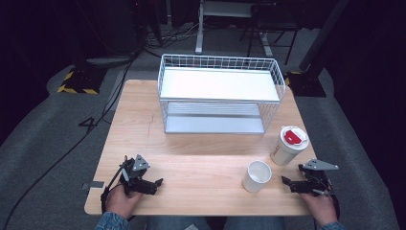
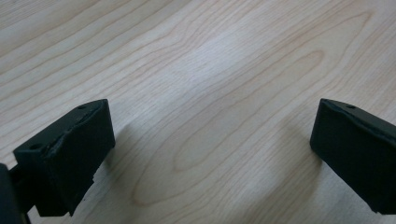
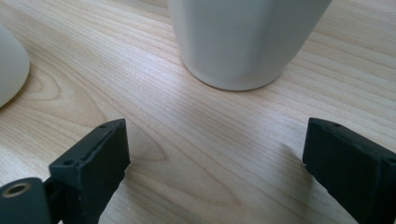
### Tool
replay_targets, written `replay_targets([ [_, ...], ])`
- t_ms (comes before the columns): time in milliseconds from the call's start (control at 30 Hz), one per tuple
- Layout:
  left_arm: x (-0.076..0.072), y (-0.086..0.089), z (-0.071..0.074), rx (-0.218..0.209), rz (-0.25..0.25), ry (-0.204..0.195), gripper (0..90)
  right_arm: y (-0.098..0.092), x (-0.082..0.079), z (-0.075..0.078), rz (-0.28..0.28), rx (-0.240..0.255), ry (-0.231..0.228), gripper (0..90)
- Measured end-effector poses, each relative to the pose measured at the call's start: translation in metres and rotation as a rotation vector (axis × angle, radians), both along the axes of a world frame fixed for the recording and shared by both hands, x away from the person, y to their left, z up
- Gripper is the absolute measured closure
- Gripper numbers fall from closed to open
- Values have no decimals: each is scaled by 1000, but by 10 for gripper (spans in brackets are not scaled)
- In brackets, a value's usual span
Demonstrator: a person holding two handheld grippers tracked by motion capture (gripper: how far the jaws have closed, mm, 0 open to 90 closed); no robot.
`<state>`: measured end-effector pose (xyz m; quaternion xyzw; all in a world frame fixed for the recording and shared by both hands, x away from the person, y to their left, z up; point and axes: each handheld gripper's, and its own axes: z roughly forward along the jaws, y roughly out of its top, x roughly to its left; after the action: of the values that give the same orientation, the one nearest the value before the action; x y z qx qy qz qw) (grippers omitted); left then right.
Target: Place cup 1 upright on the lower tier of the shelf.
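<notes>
Looks like the approach step: right gripper (image 1: 290, 184) sits jaws apart near the open white cup (image 1: 257, 176) on the counter (image 1: 201, 165); next it needs closing in. Left gripper (image 1: 155, 184) idles, jaws apart.

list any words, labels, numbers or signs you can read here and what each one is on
Nothing can be read for certain.
Tall white paper cup with a red-and-white lid: a small red mark low on its side, too small and blurred to read.
Grey floor left of the light wooden table: a dark mark shaped like a "4", possibly only tape or cable.
Open white cup and white wire basket shelf: no print.
</notes>
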<state>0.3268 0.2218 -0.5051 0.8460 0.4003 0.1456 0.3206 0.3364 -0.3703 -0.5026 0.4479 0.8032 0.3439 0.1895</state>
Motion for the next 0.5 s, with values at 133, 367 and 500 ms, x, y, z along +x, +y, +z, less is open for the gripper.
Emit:
replay_targets([
  [133, 0, -1, -1, -11, 9, 3, 4, -2, -6, 4, -17, 5, -11, 77],
  [367, 0, -1, 0, -5, 4, 2, 7, 1, -20, 13, -26, 27, -28, 77],
  [500, 1, -1, 0, -6, 2, 2, 6, 7, -31, 20, -20, 31, -47, 77],
])
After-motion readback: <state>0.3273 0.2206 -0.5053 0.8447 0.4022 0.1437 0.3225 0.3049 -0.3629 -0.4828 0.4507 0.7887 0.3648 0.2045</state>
